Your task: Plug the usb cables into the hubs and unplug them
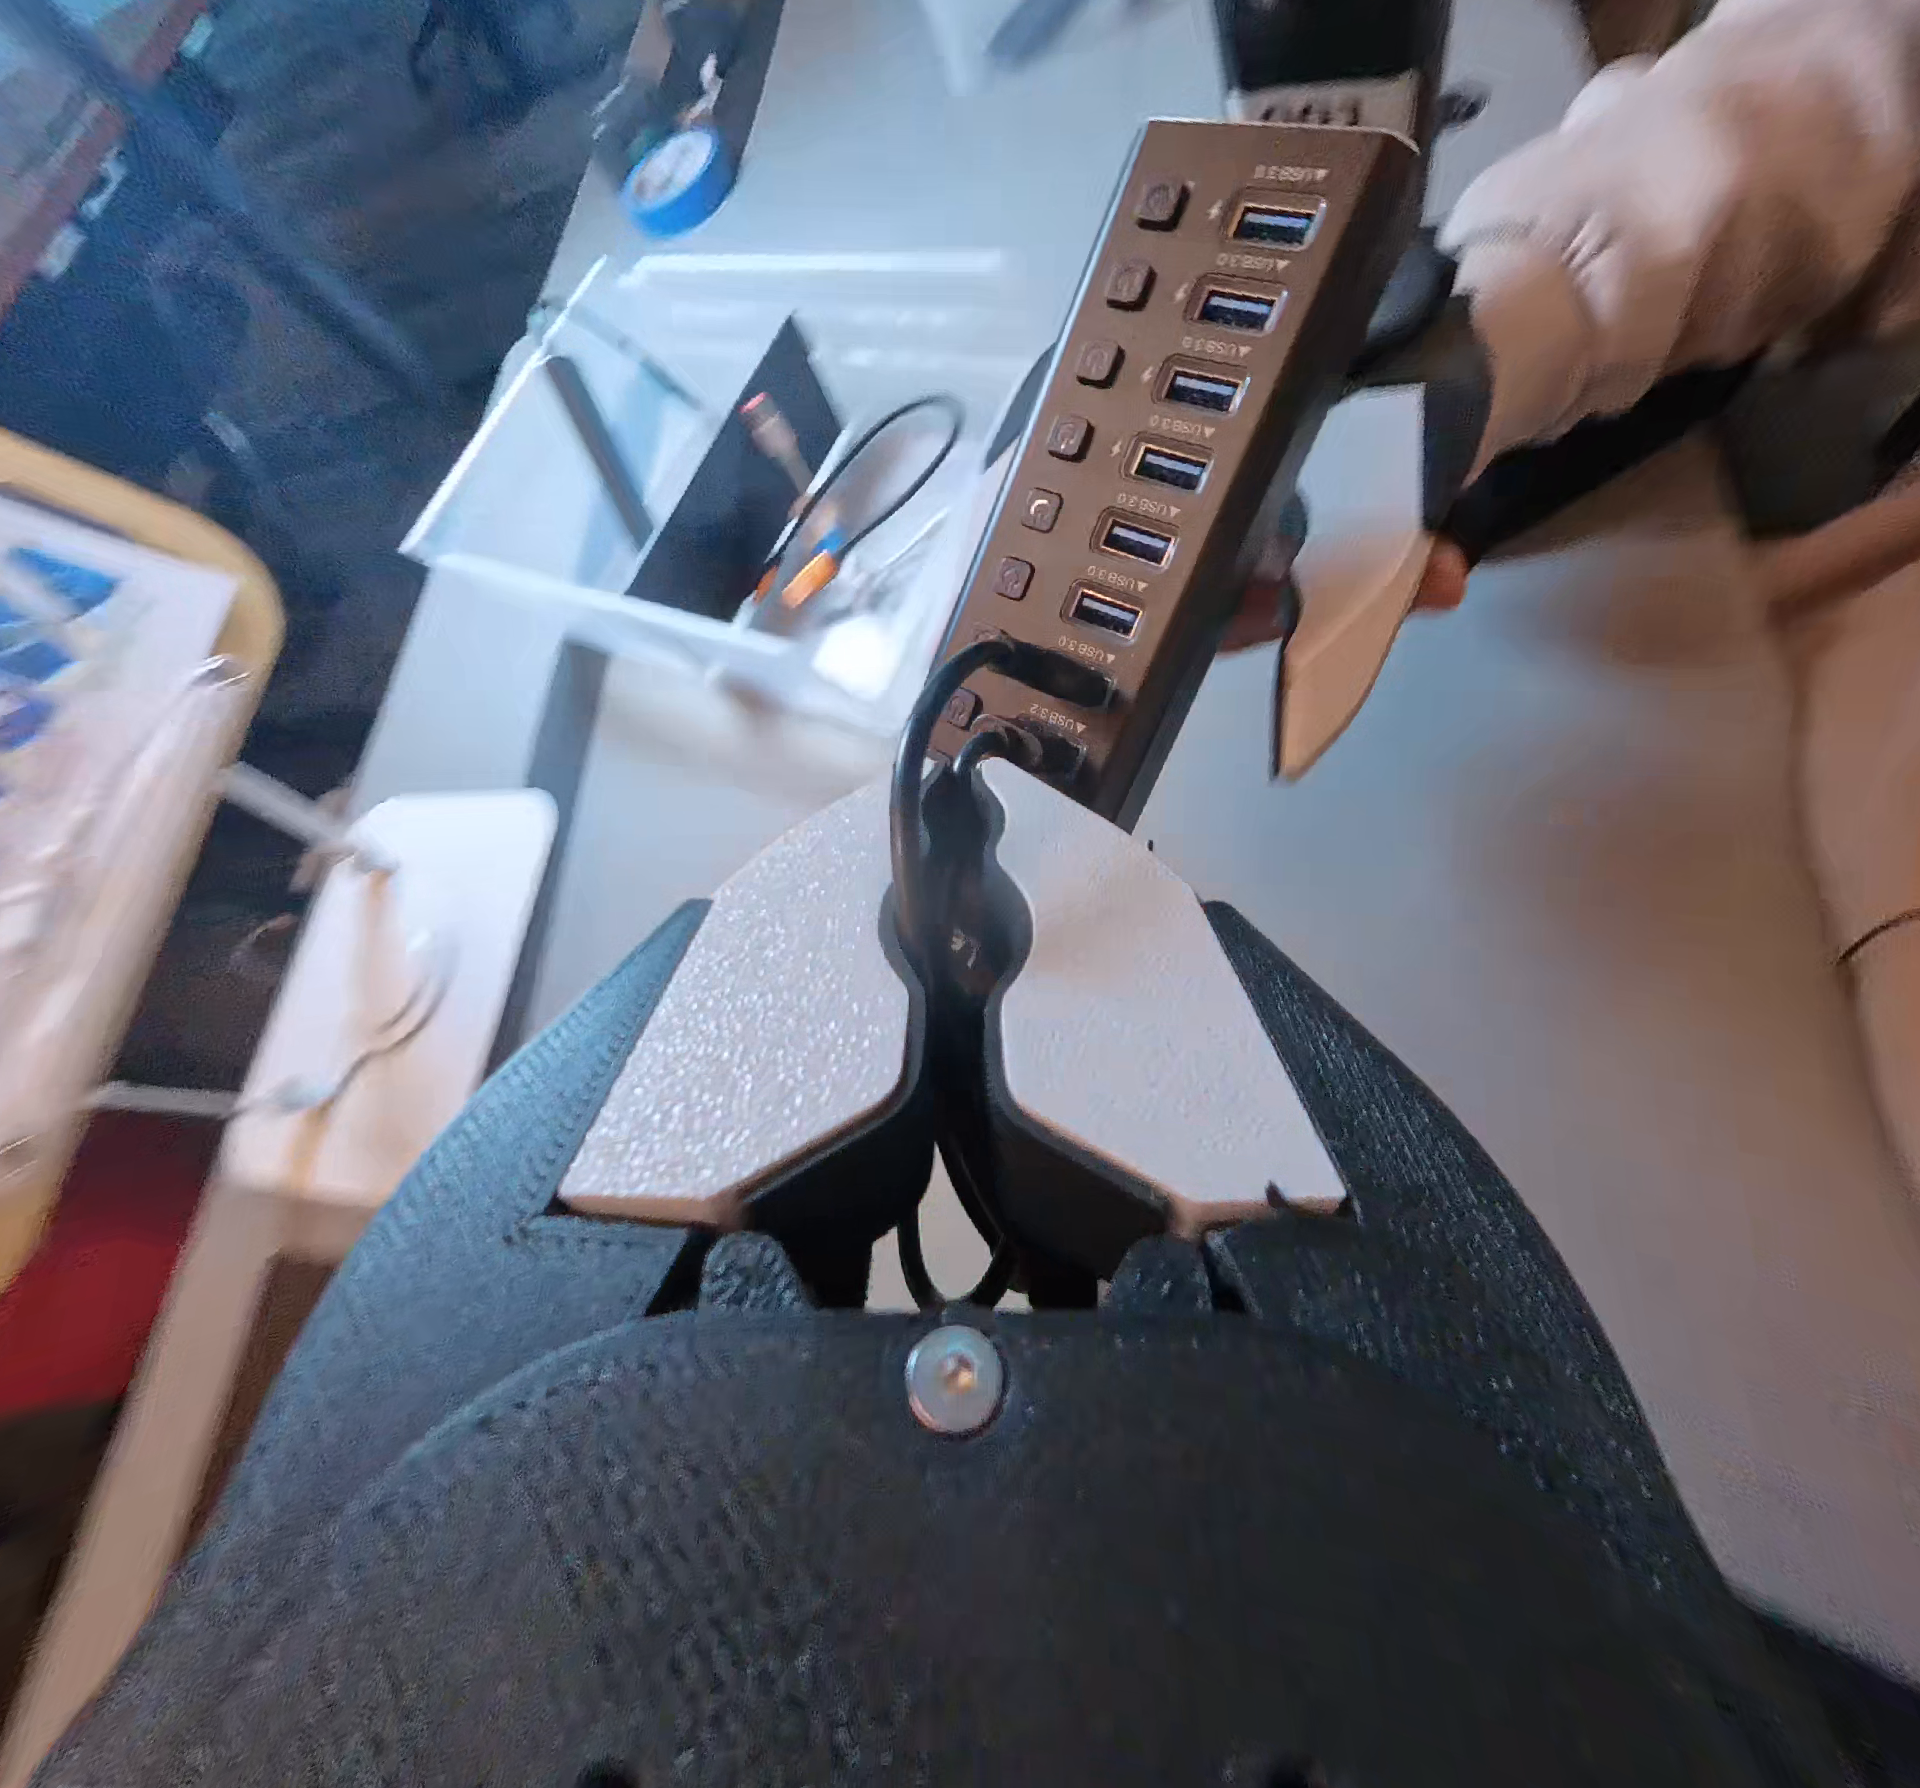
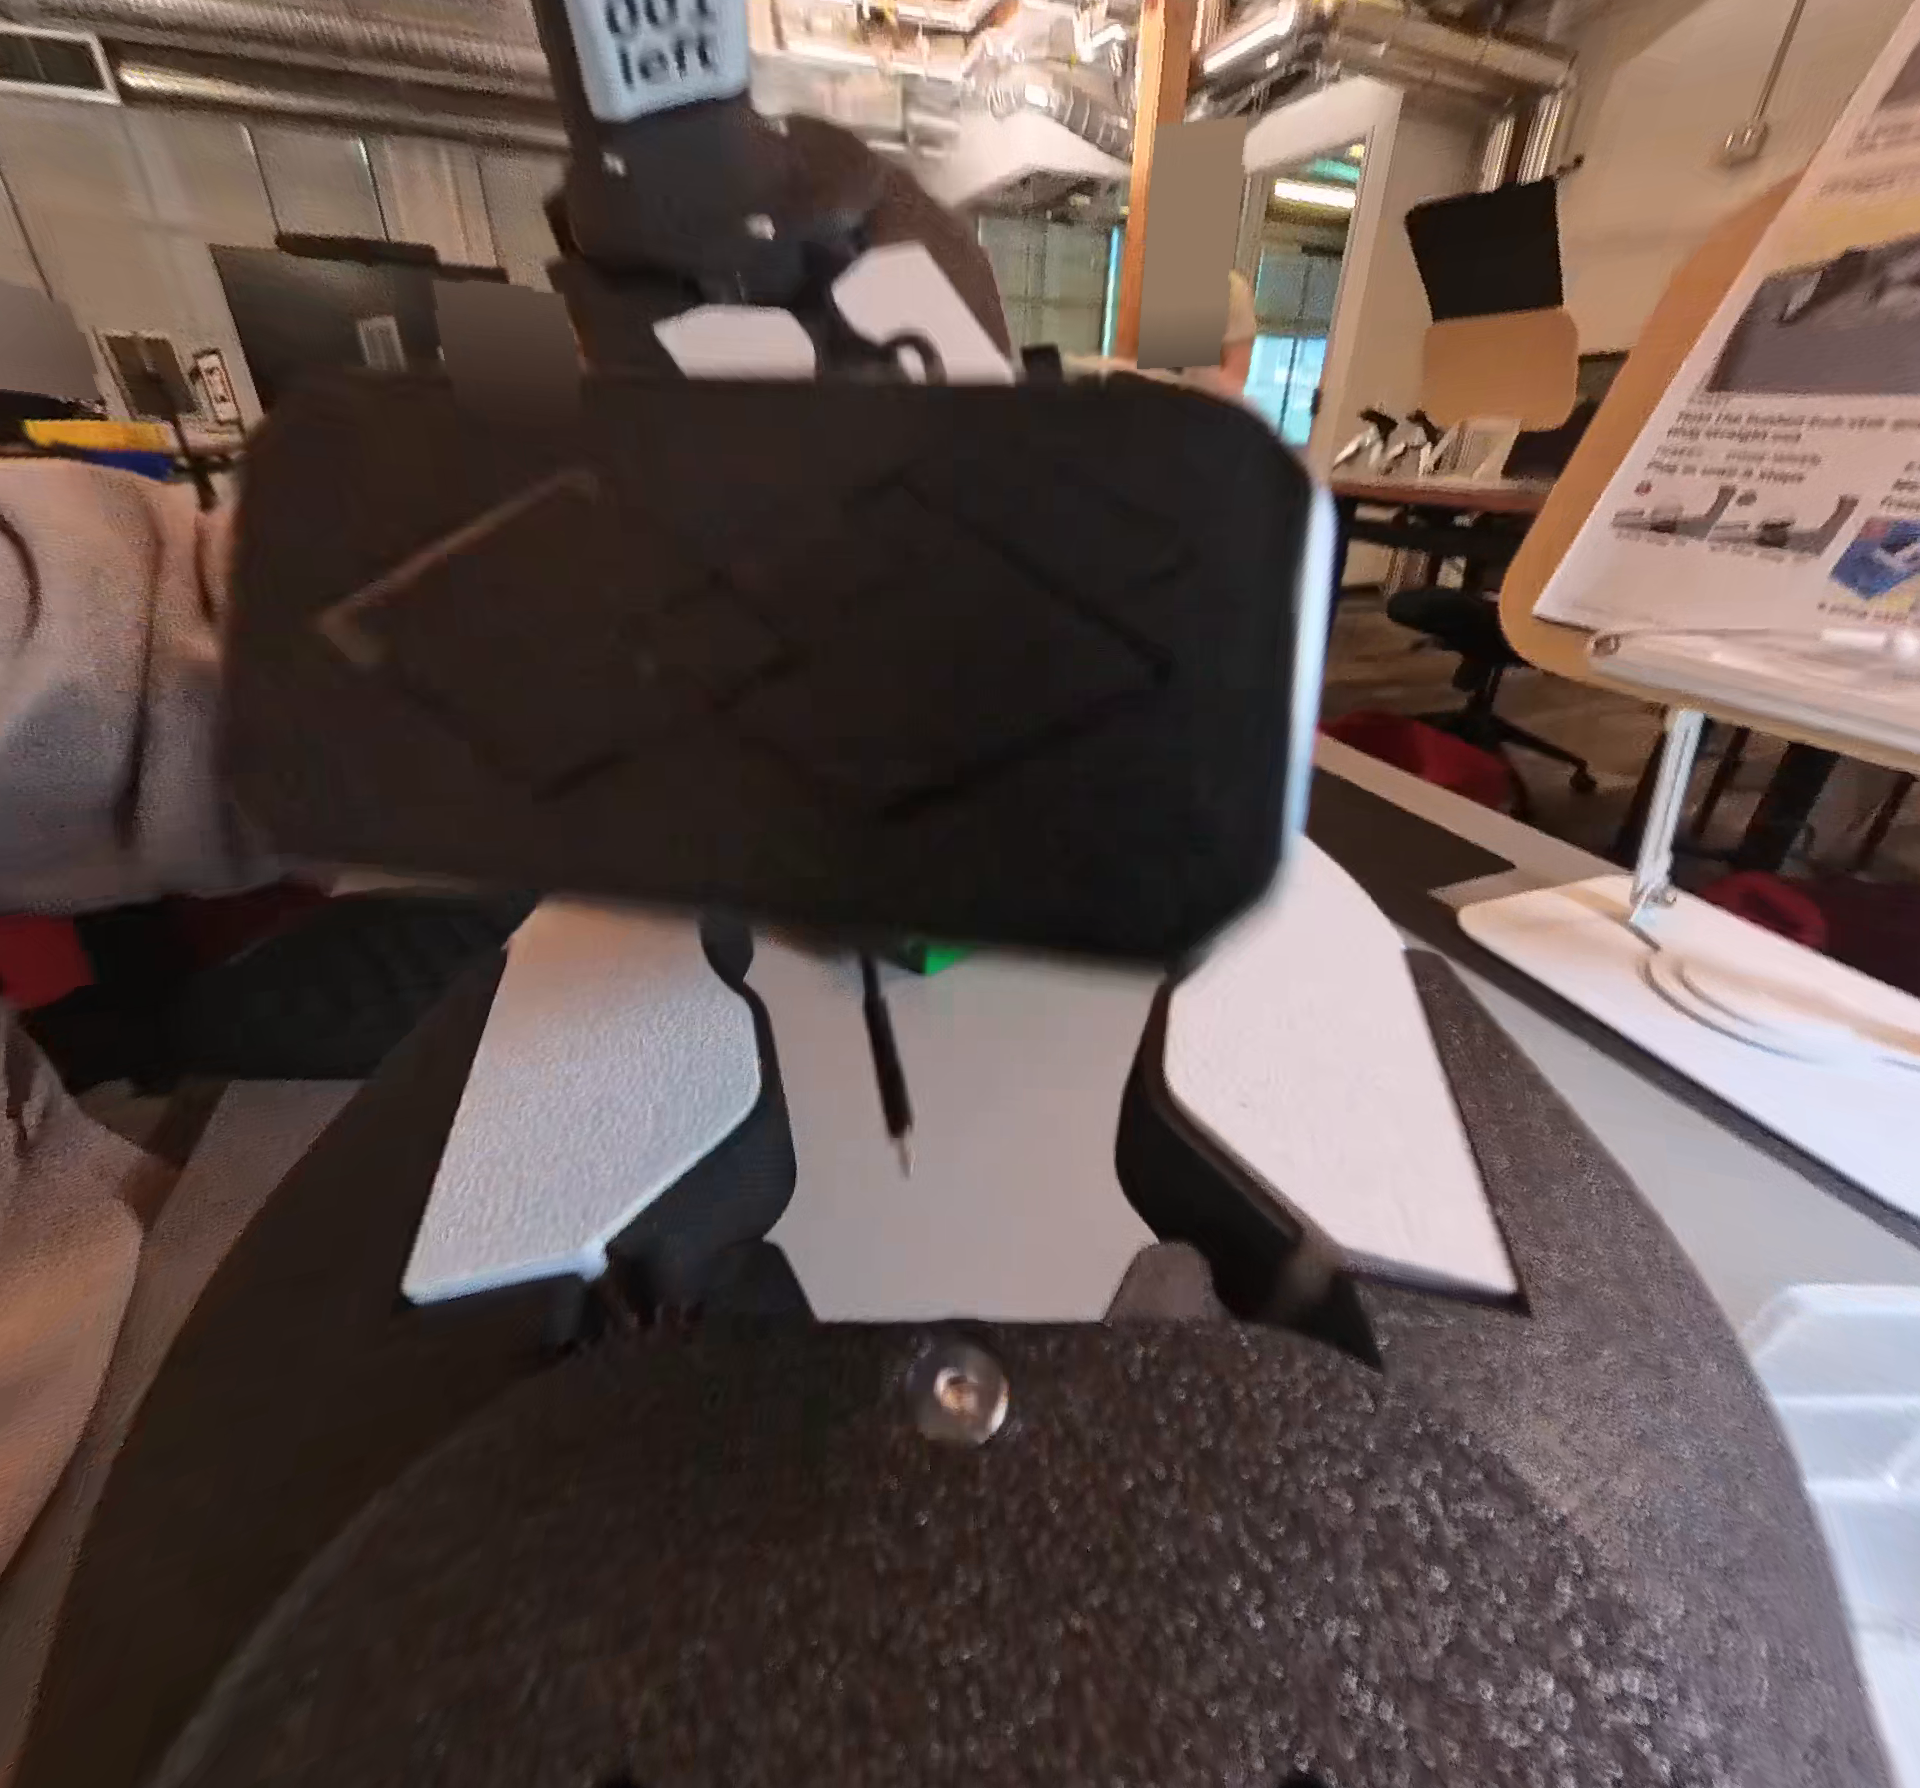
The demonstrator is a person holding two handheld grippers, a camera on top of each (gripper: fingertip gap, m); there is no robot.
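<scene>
A dark USB hub with a row of ports is held tilted up above the table. Two black plugs sit in its lowest ports. My left gripper is shut on the black cable just below those plugs. My right gripper holds the hub from behind. In the right wrist view the hub's black back fills the middle and hides my right gripper's fingertips. The left gripper shows beyond it. A thin cable end hangs under the hub.
A clear tray with orange-tipped cables stands behind the hub. A blue tape roll lies farther back. A sheet holder on a white base stands at the right. A white tray is near right.
</scene>
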